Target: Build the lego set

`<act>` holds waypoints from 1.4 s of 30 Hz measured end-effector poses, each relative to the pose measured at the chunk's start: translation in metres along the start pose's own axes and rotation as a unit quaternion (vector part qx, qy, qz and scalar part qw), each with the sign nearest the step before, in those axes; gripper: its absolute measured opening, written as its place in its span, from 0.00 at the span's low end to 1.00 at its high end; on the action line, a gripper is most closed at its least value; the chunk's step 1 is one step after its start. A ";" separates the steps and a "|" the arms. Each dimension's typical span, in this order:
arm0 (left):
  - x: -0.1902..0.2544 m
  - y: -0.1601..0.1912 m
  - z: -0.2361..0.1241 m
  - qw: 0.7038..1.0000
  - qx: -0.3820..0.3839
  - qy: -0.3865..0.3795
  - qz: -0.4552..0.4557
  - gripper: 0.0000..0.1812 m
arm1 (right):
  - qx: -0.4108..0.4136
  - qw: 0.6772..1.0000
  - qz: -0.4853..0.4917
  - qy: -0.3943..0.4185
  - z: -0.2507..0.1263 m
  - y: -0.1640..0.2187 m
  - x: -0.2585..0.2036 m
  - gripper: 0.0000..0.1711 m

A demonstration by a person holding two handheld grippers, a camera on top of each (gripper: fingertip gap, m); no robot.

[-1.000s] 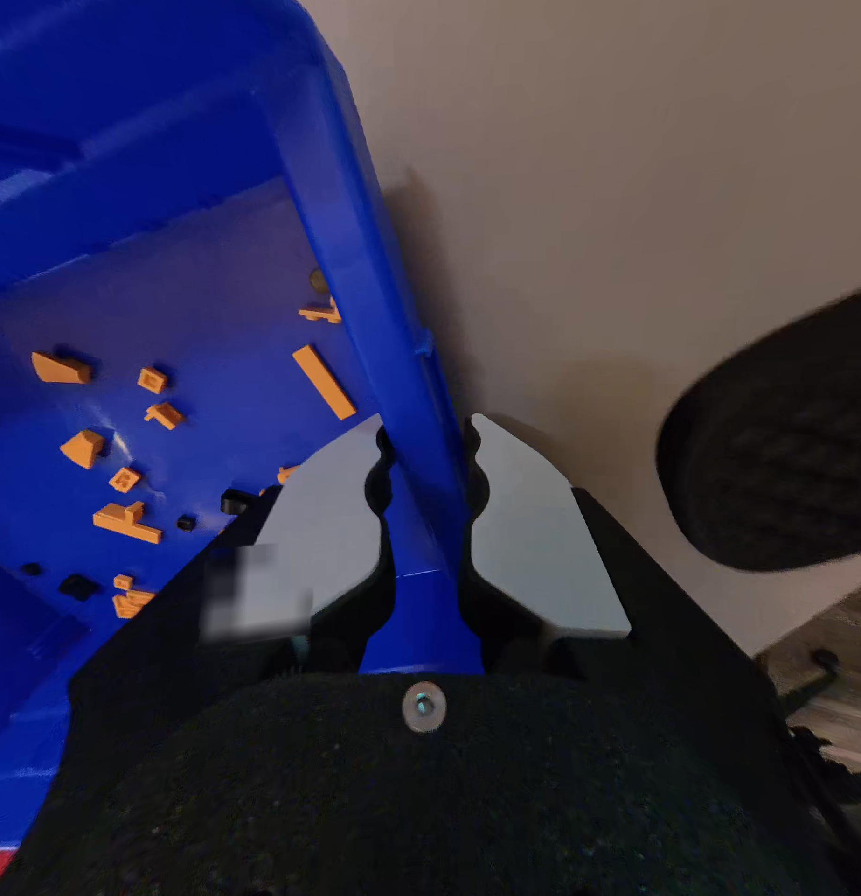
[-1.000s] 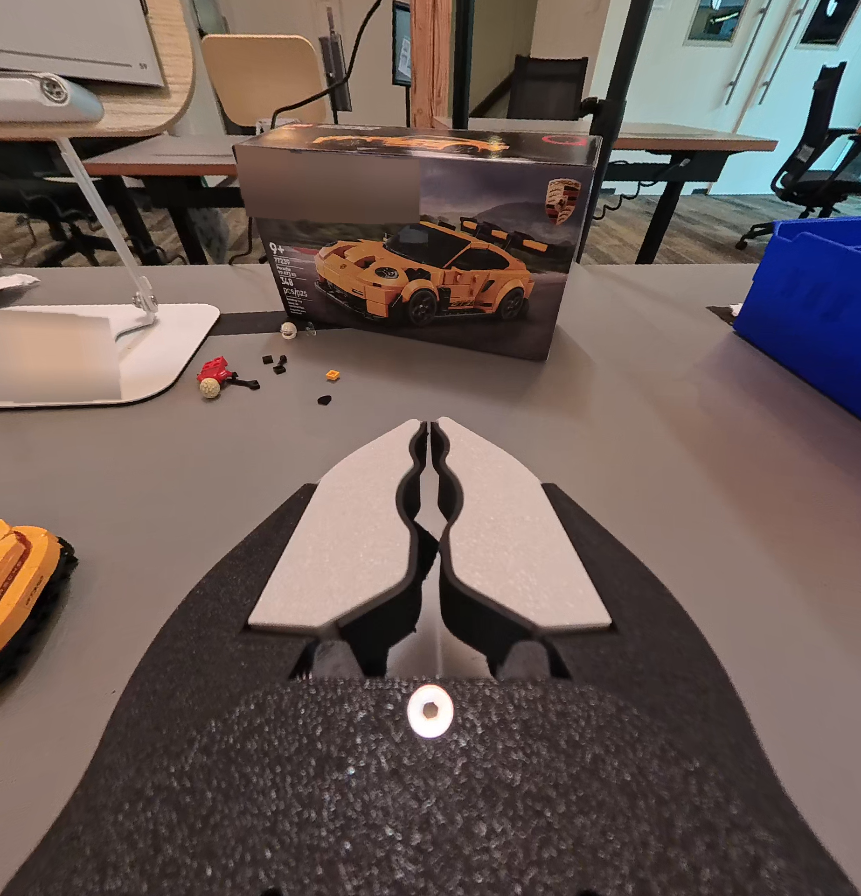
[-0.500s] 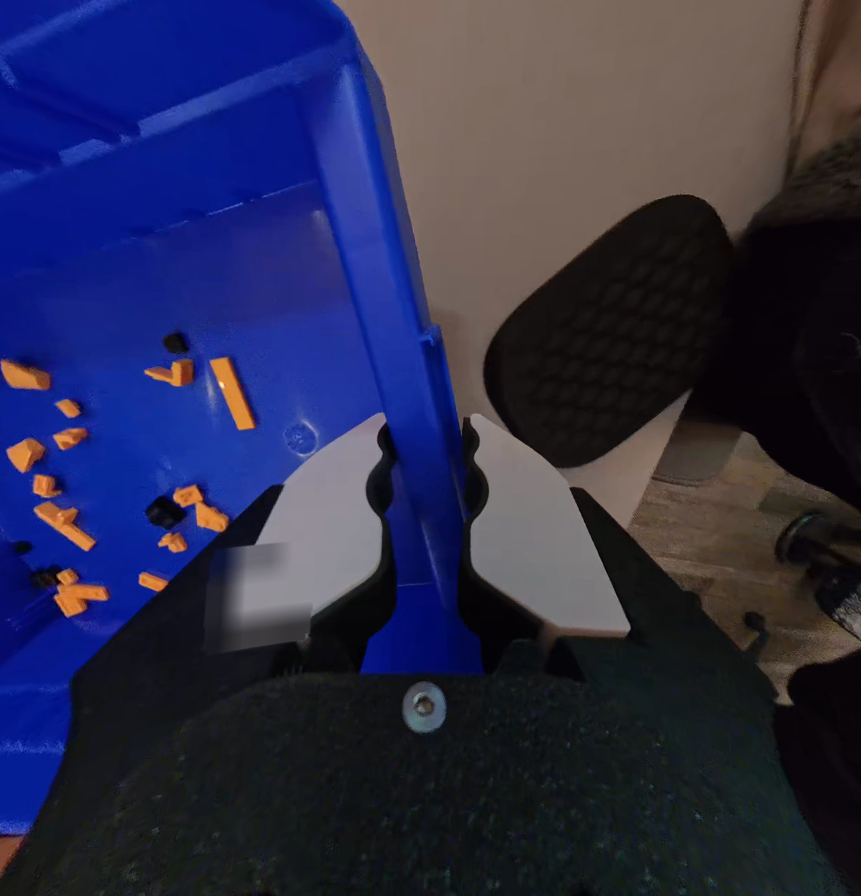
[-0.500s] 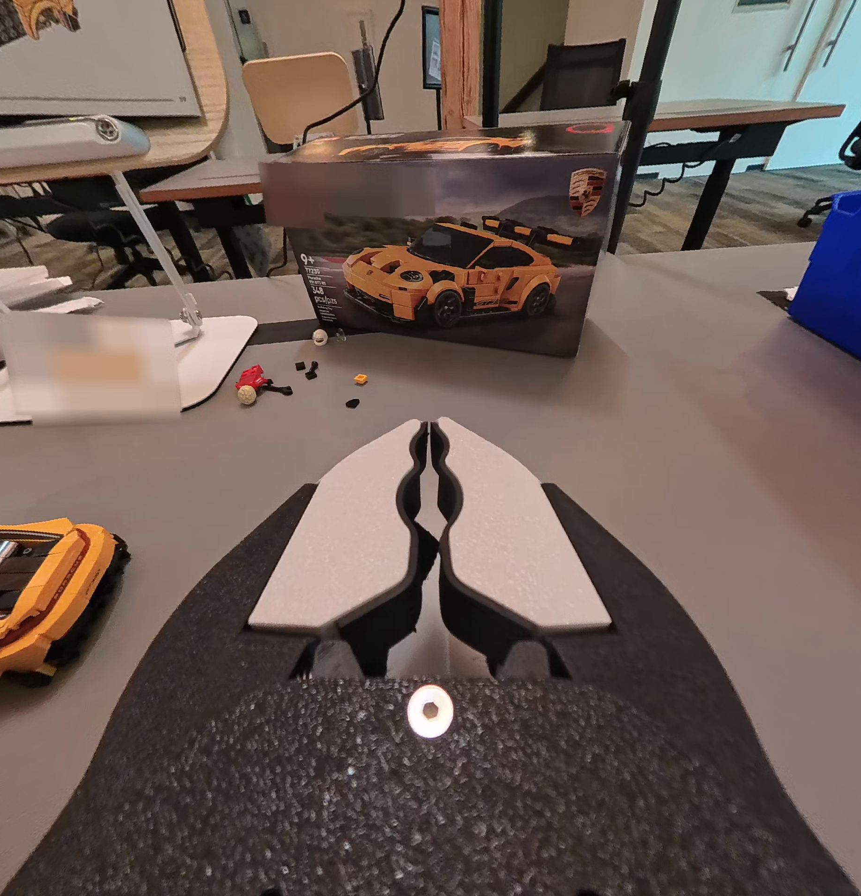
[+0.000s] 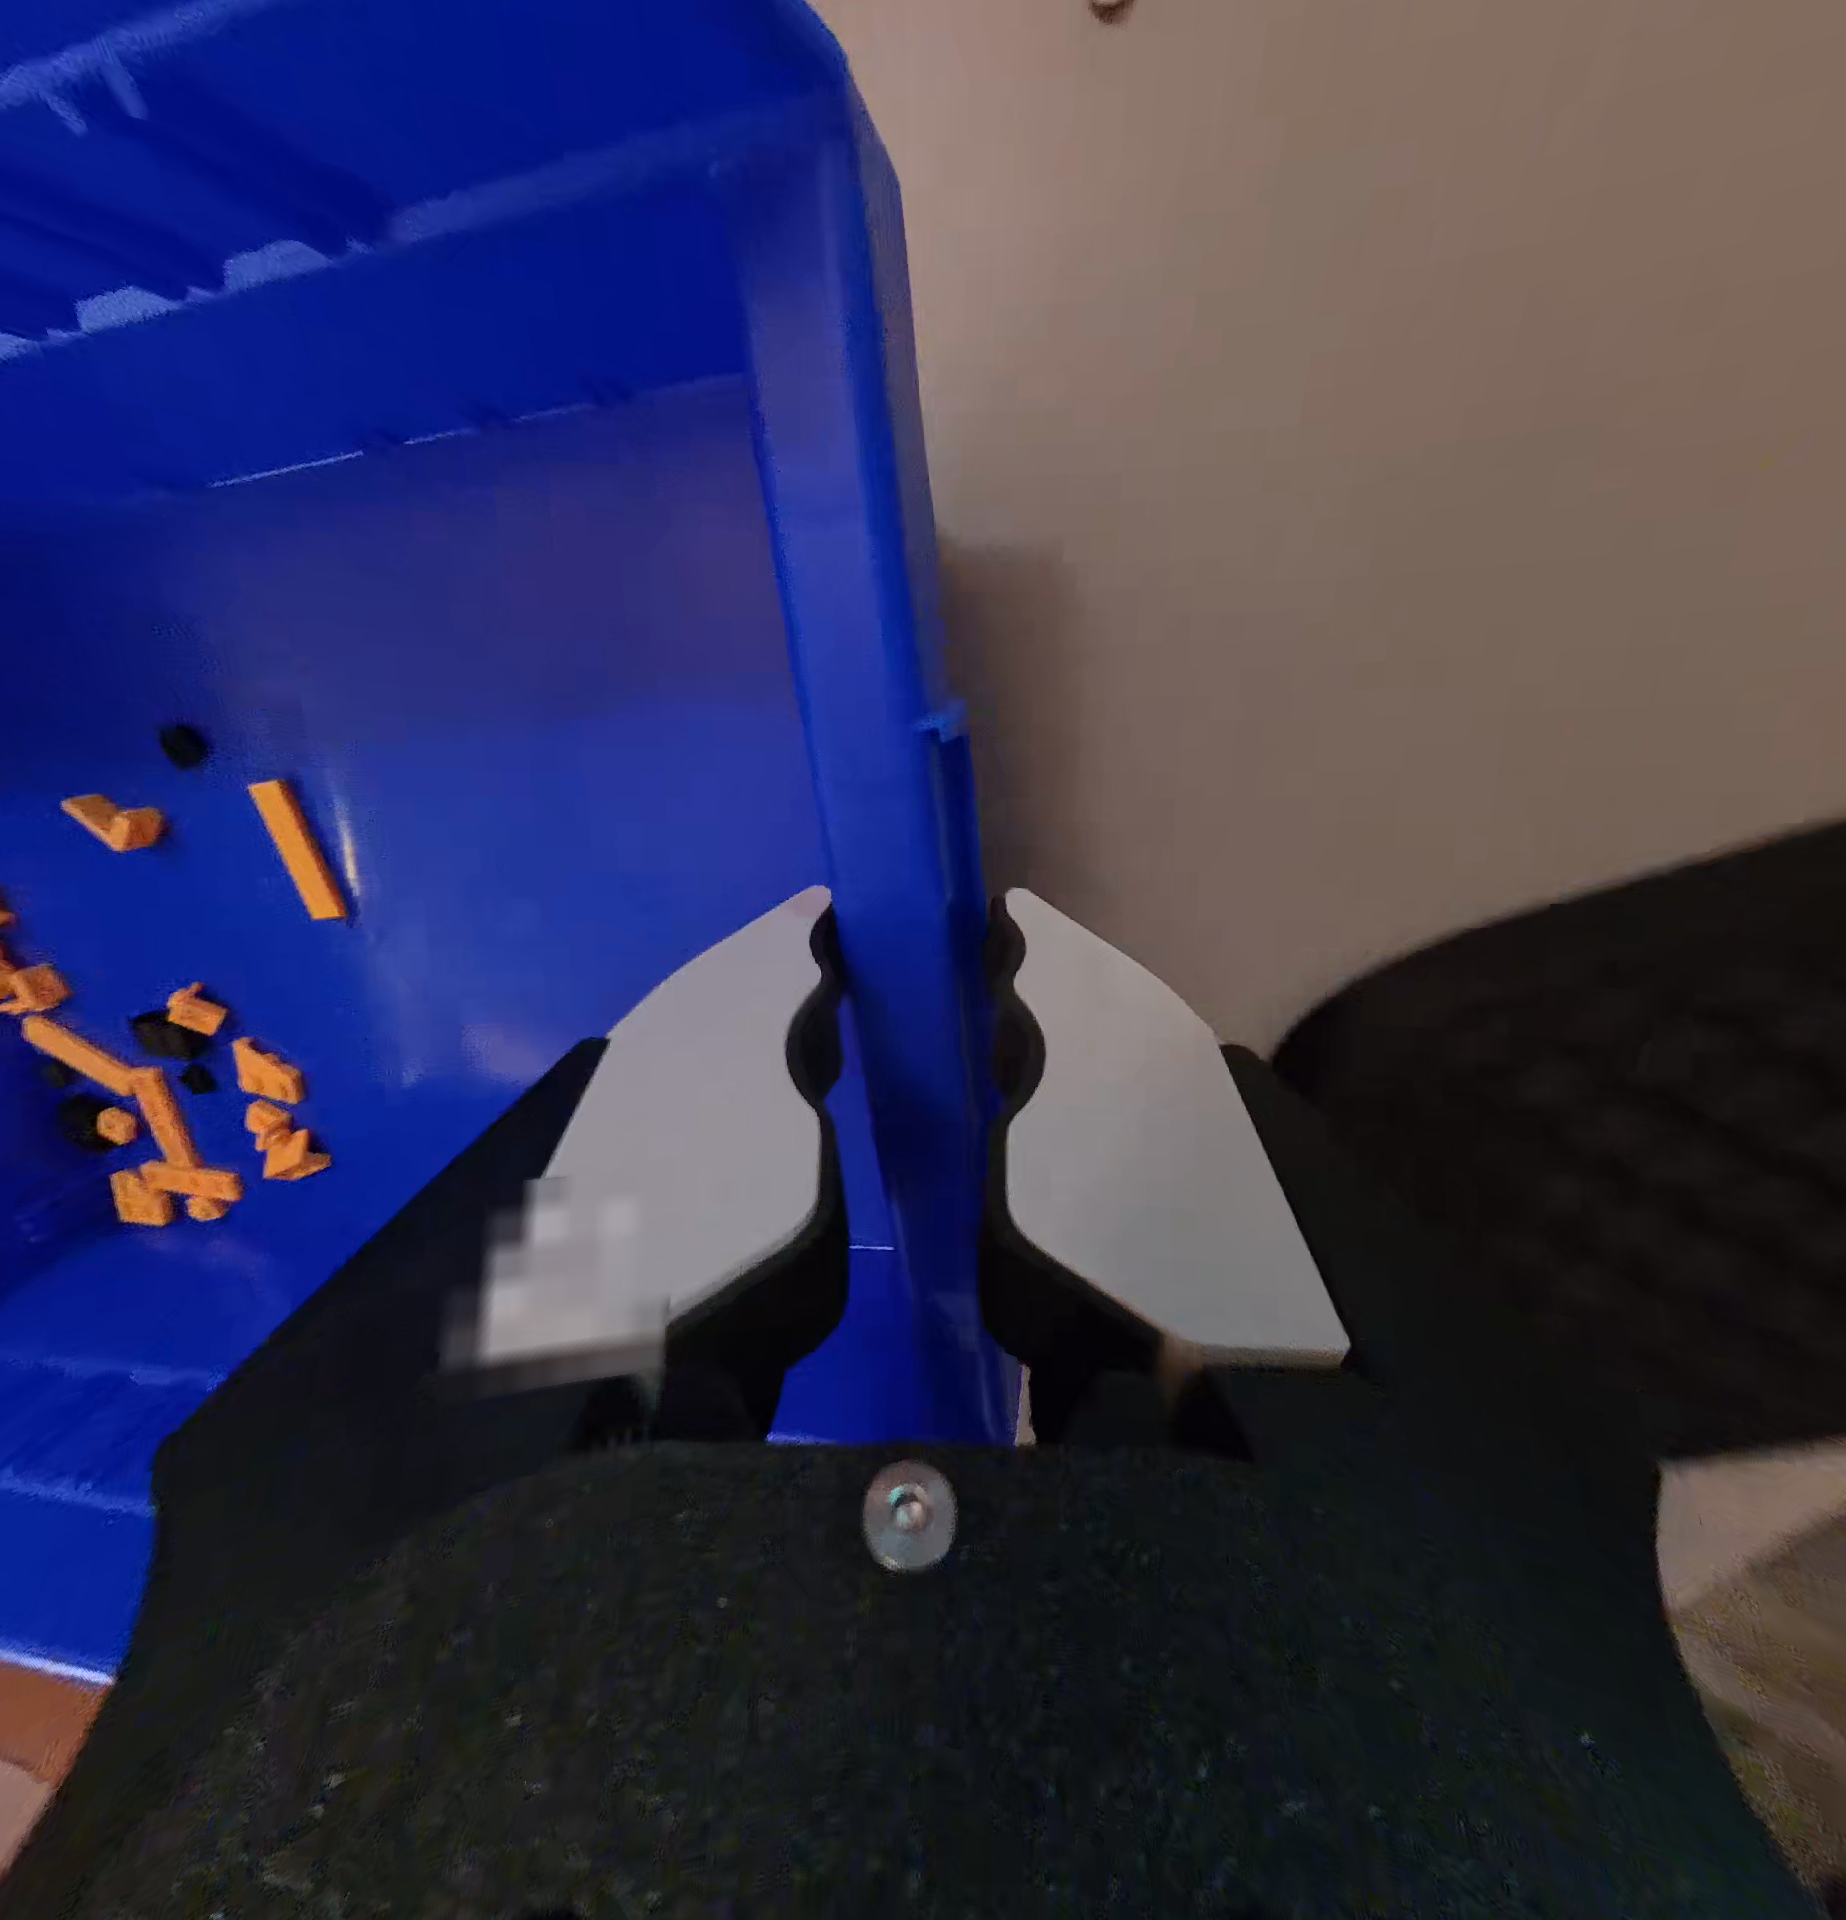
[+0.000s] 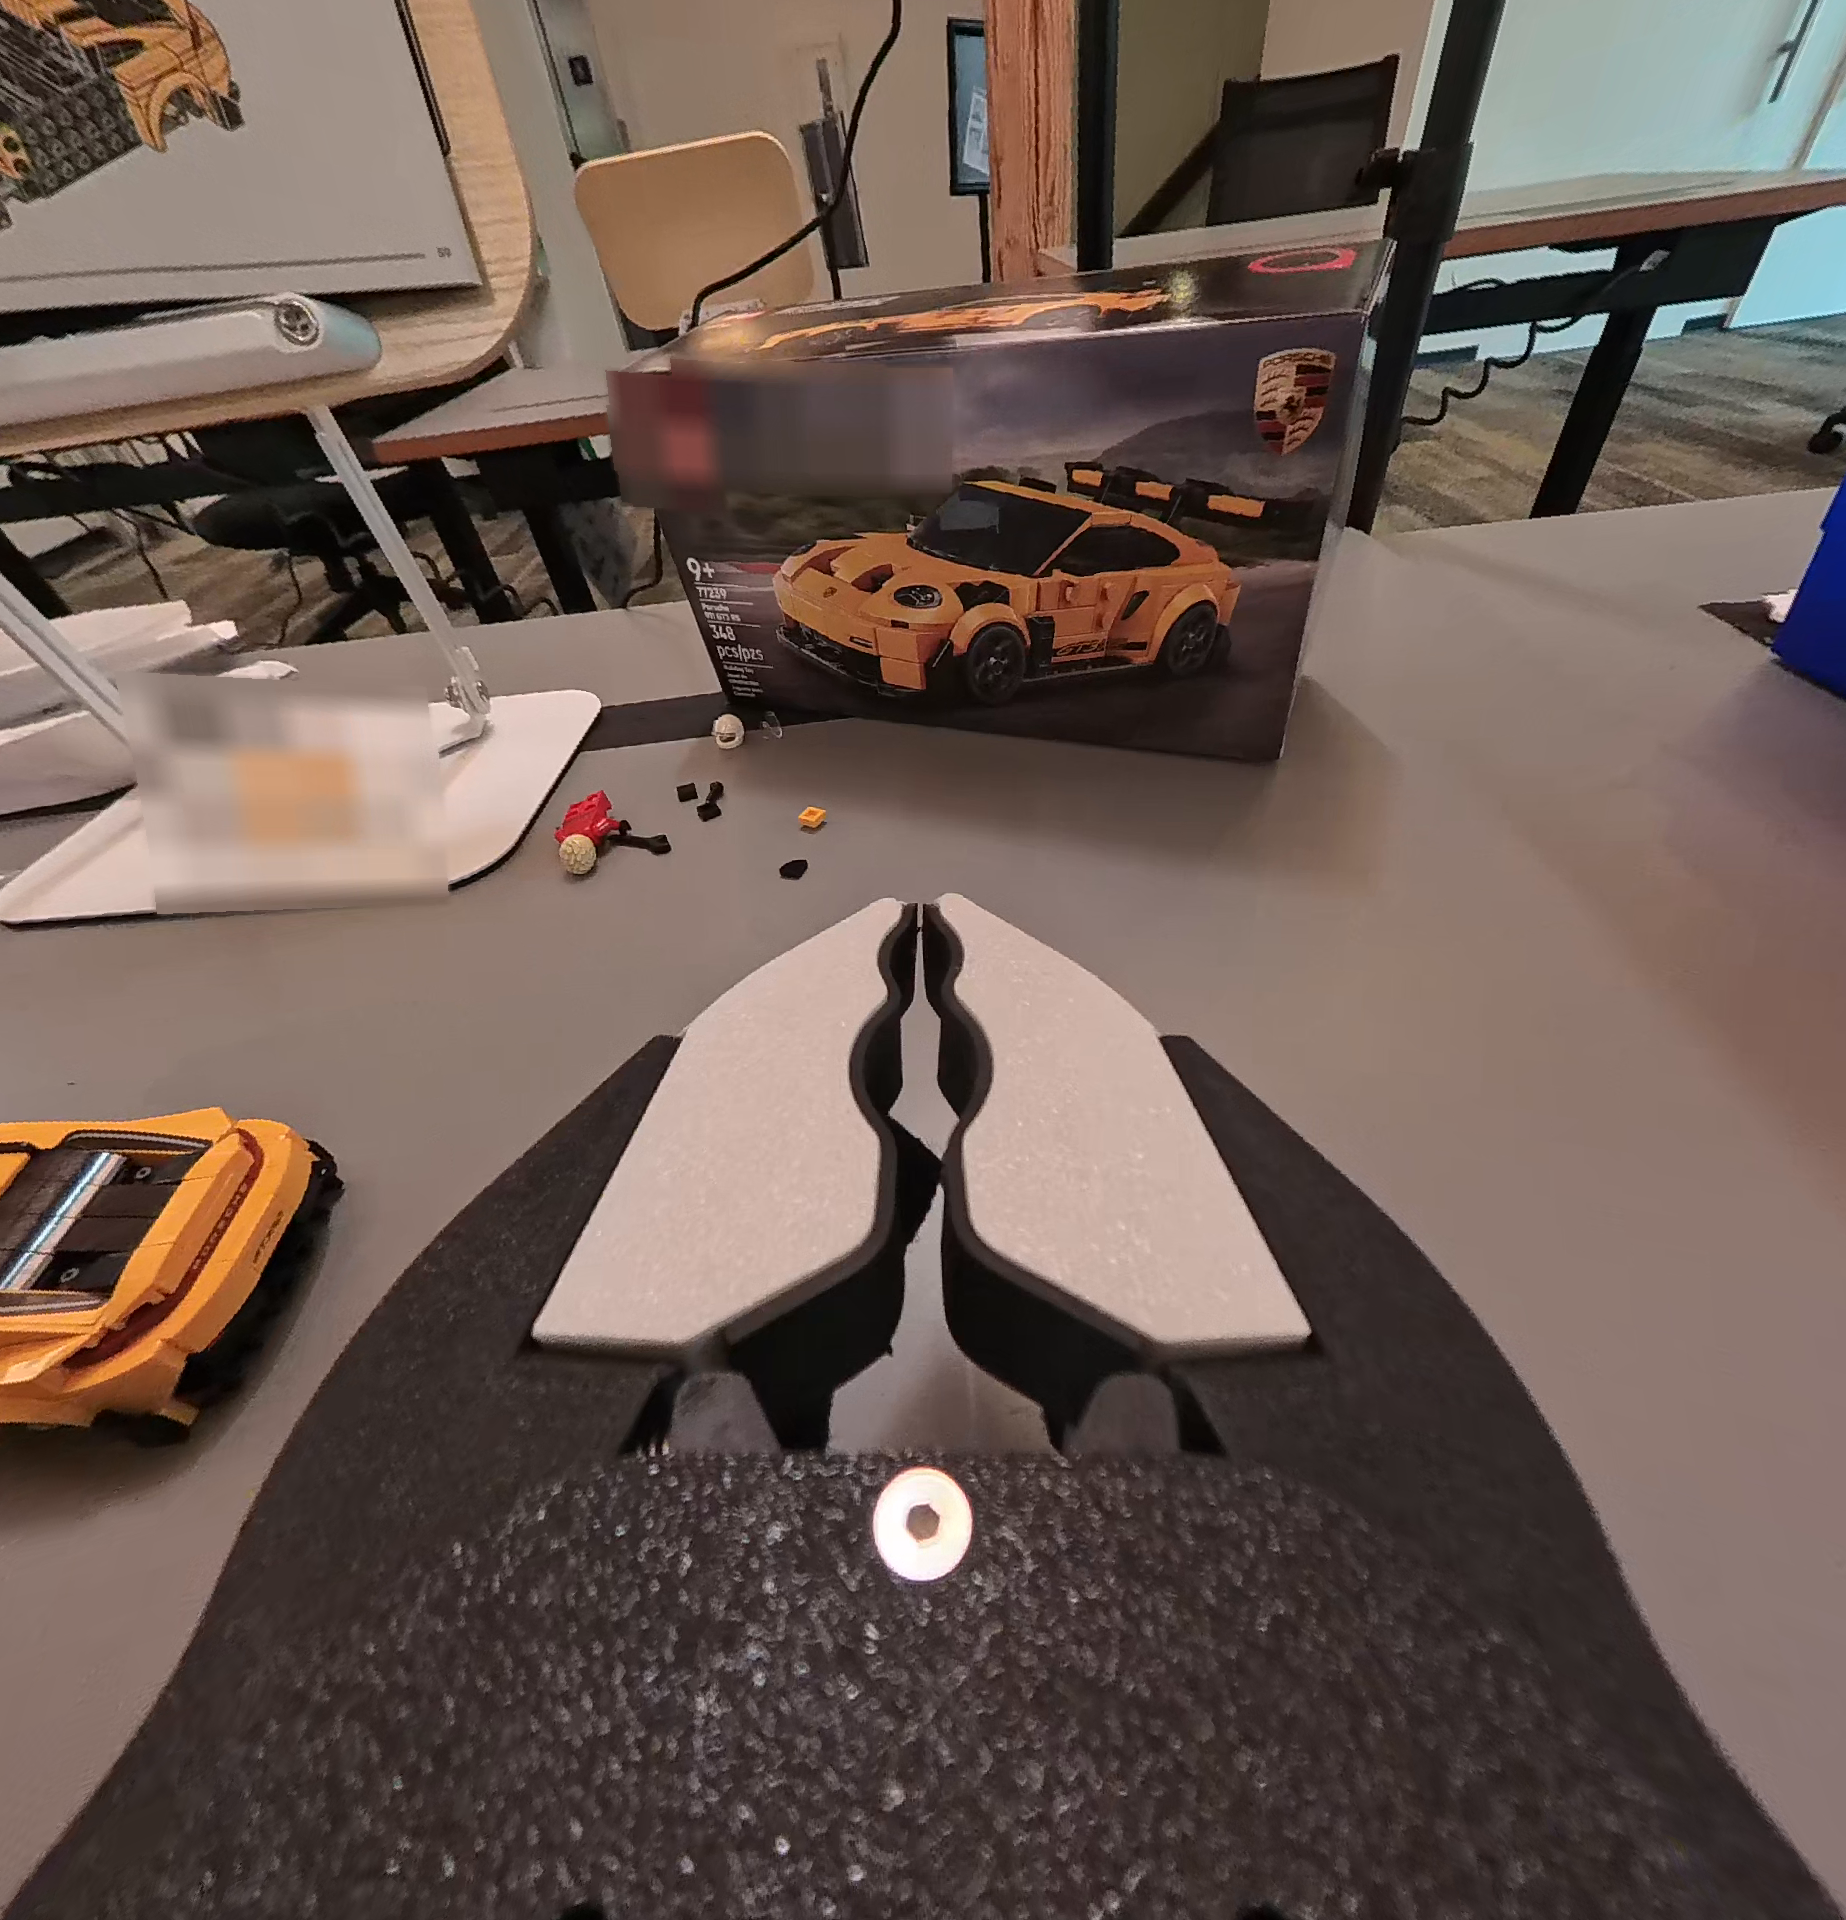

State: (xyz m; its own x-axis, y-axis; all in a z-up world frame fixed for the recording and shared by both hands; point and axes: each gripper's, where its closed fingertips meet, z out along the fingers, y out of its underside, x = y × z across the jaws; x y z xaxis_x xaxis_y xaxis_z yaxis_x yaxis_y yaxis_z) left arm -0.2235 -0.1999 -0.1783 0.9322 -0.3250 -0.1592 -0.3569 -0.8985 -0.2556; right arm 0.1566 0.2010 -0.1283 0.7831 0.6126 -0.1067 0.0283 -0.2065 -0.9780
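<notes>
My left gripper (image 5: 911,914) is shut on the side wall of a blue bin (image 5: 836,644) and holds it tilted. Several loose orange pieces (image 5: 160,1122) and a few black ones lie on the bin's floor at the left, with one long orange plate (image 5: 298,864) apart from them. My right gripper (image 6: 920,909) is shut and empty above the grey table (image 6: 1470,987). A partly built orange car (image 6: 119,1257) sits on the table to its left. A few small loose pieces (image 6: 690,821) lie ahead of it, in front of the set's box (image 6: 1012,509).
A white stand base (image 6: 503,769) with a raised board and an instruction page (image 6: 202,135) is at the left. The blue bin's corner (image 6: 1833,613) shows at the right table edge. A black chair seat (image 5: 1625,1143) lies right of the left gripper. Desks and chairs stand behind. Spacing between my two grippers at the tips: around 55 cm.
The blue bin held by my left gripper has swung, and the pieces inside have slid and bunched at the lower left. My right gripper has drifted left; the orange car shows more.
</notes>
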 end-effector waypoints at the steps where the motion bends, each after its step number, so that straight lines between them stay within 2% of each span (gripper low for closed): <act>1: 0.000 -0.001 0.007 1.000 -0.003 -0.025 0.001 0.14 | 0.000 1.000 0.001 -0.001 0.000 0.000 0.000 0.00; 5: -0.002 -0.007 0.020 0.995 -0.016 -0.097 0.001 0.15 | -0.001 1.000 0.004 -0.006 0.000 0.000 -0.001 0.00; 10: -0.003 -0.012 0.019 0.994 -0.011 -0.109 -0.014 0.15 | 0.000 1.000 0.007 -0.011 -0.001 0.000 -0.002 0.00; 15: -0.006 -0.039 -0.022 0.991 0.096 -0.087 -0.045 0.15 | 0.001 1.000 0.012 -0.017 -0.001 -0.001 -0.003 0.00; 17: -0.031 -0.041 -0.051 0.980 0.145 -0.104 -0.086 0.13 | 0.002 1.000 0.015 -0.021 -0.002 -0.002 -0.004 0.01; 20: -0.087 -0.026 -0.092 0.956 0.192 -0.164 -0.152 0.05 | 0.009 1.000 0.020 -0.022 -0.003 -0.005 -0.003 0.01; 21: -0.105 -0.018 -0.102 0.947 0.203 -0.179 -0.174 0.01 | 0.012 0.999 0.021 -0.021 -0.004 -0.006 -0.002 0.01; 24: -0.147 0.007 -0.119 0.930 0.206 -0.206 -0.225 0.00 | 0.024 0.999 0.017 -0.011 -0.007 -0.011 0.001 0.01; 28: -0.178 0.034 -0.103 0.933 0.154 -0.205 -0.251 0.00 | 0.035 0.999 0.004 -0.007 -0.009 -0.016 0.001 0.01; 33: -0.192 0.051 -0.067 0.955 0.064 -0.166 -0.238 0.00 | 0.035 0.999 -0.002 -0.011 -0.009 -0.016 -0.001 0.01; 36: -0.193 0.060 -0.044 0.973 -0.015 -0.126 -0.194 0.00 | 0.033 0.999 -0.002 -0.013 -0.009 -0.015 -0.002 0.01; 37: -0.186 0.065 -0.035 0.978 -0.054 -0.096 -0.178 0.03 | 0.033 0.999 -0.003 -0.013 -0.009 -0.015 -0.002 0.01; 40: -0.183 0.084 -0.016 0.974 -0.173 -0.064 -0.133 0.09 | 0.032 0.999 -0.005 -0.014 -0.009 -0.014 -0.002 0.01; 42: -0.176 0.087 -0.005 0.968 -0.219 -0.028 -0.120 0.11 | 0.030 0.999 -0.005 -0.014 -0.008 -0.014 -0.002 0.01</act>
State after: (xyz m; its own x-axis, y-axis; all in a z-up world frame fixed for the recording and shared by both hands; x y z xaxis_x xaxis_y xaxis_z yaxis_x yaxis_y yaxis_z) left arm -0.4188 -0.2226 -0.1683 0.9760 -0.0863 -0.1999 -0.0599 -0.9891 0.1346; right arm 0.1594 0.1961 -0.1131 0.7653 0.6357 -0.1009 -0.0022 -0.1542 -0.9880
